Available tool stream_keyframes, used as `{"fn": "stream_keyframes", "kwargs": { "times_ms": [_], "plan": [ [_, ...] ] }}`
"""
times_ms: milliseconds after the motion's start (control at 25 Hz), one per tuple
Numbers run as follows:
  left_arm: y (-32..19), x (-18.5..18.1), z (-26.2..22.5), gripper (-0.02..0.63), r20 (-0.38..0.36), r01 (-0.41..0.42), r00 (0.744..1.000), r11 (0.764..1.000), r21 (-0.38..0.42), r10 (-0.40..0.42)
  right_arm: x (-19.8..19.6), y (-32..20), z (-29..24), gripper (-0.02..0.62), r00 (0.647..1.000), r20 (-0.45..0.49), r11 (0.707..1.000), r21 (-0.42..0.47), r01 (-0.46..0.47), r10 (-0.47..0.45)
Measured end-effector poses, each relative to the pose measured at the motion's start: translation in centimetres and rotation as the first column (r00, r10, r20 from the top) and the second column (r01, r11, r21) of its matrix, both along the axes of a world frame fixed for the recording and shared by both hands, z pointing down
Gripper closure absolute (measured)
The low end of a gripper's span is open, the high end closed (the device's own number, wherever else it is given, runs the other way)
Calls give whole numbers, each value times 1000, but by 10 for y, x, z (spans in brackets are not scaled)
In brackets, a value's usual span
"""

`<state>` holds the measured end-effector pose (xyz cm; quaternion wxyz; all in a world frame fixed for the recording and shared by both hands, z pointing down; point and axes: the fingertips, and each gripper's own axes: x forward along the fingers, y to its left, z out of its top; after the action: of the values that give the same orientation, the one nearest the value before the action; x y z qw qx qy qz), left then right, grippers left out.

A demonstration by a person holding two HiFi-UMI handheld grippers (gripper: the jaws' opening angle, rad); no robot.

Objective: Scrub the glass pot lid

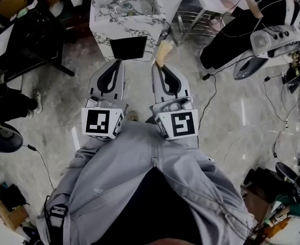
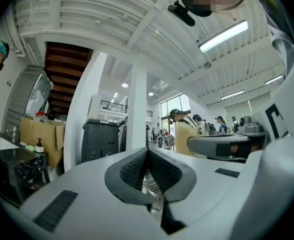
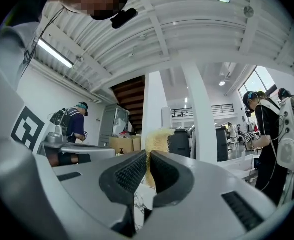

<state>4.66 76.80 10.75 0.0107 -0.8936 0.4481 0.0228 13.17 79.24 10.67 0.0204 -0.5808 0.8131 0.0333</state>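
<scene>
My two grippers are held level, side by side, in front of a marble sink counter (image 1: 105, 32). My left gripper (image 1: 120, 61) is shut with nothing between its ribbed pads (image 2: 134, 166). My right gripper (image 1: 160, 65) is shut on a pale yellow fibrous scrubber (image 1: 163, 52), which sticks out past the jaw tips (image 3: 159, 139). The left gripper view also catches the scrubber (image 2: 184, 136) off to its right. Something glassy lies in the counter's basin (image 1: 125, 6), too small to tell whether it is the pot lid.
A seated person in black (image 1: 244, 27) is at the upper right beside a white table. Cables trail over the marble floor (image 1: 231, 111). Dark furniture (image 1: 27, 40) stands at the left. A white column (image 2: 137, 109) and a dark bin (image 2: 99, 140) lie ahead.
</scene>
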Motion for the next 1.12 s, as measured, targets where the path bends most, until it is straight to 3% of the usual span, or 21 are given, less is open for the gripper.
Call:
{"fn": "stream_keyframes", "kwargs": {
  "times_ms": [320,760,1120],
  "plan": [
    [-33,-21,13,591,-18,20,1000,999,-44,-21,-25,-35,6,552,999,-16,999,-22,45,-45],
    [-81,-43,7,591,-33,83,996,997,9,-83,-42,-93,-6,552,995,-30,994,56,98,-97],
    [-162,-23,22,591,-34,95,995,995,10,-95,-22,-175,8,551,993,-24,992,55,115,-114]
  ]
}}
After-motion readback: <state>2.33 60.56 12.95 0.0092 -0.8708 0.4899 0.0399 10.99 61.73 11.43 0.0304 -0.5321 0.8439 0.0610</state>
